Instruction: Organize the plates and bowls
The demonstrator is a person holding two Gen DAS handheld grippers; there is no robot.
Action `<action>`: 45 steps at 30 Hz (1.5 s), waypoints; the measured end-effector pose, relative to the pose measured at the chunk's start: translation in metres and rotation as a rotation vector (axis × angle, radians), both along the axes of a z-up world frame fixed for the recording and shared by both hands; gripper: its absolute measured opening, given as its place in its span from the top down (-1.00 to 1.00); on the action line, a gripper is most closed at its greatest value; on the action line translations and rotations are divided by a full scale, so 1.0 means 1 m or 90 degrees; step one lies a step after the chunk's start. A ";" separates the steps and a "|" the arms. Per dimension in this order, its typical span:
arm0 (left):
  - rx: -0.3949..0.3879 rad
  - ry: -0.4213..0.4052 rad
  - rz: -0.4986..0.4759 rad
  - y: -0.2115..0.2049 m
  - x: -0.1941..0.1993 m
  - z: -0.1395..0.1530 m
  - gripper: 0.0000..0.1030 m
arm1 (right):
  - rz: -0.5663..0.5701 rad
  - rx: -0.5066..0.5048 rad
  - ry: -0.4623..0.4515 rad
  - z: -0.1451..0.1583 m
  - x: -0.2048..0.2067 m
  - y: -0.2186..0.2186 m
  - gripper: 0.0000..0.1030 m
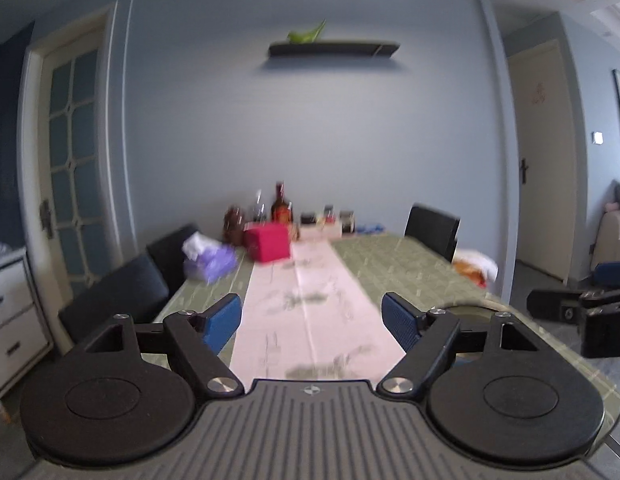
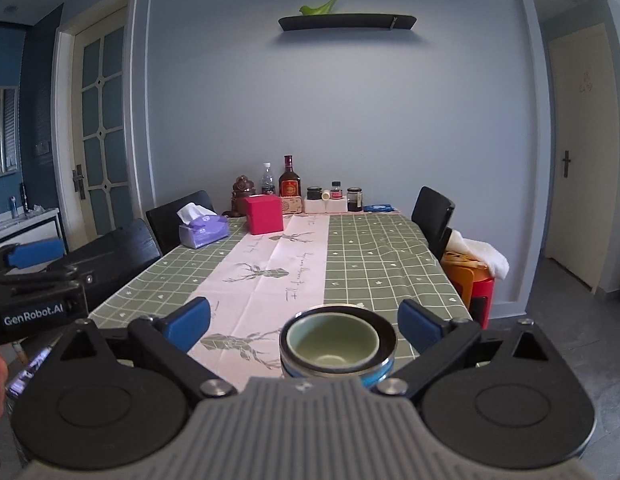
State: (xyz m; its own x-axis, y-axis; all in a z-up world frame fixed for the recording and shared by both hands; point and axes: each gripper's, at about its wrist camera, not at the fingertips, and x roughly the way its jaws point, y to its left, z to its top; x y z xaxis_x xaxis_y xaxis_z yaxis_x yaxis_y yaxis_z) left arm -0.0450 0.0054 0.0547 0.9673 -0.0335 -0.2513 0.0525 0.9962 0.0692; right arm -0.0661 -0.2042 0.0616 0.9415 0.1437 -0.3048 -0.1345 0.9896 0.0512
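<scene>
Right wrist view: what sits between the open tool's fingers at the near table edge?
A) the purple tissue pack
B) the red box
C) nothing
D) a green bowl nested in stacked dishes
D: the green bowl sits nested in the stacked dishes, between the spread fingers of the right tool.

A purple tissue box (image 2: 203, 229) and a red box (image 2: 264, 213) sit on the desk's (image 2: 382, 256) green checked cloth beside a pink runner (image 2: 277, 276). Bottles and jars, including a liquor bottle (image 2: 289, 179), line the far edge under a wall shelf (image 2: 347, 22).
</scene>
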 end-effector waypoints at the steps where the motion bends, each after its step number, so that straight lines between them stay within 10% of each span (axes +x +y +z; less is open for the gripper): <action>1: -0.007 0.012 0.001 0.002 -0.003 -0.006 -0.81 | -0.001 -0.001 -0.003 -0.005 -0.005 0.003 -0.90; 17: -0.002 0.146 0.013 0.000 -0.031 -0.073 -0.81 | -0.034 0.023 0.111 -0.078 -0.039 0.022 -0.90; 45: 0.000 0.157 0.015 -0.004 -0.034 -0.078 -0.81 | -0.053 0.035 0.129 -0.083 -0.035 0.018 -0.90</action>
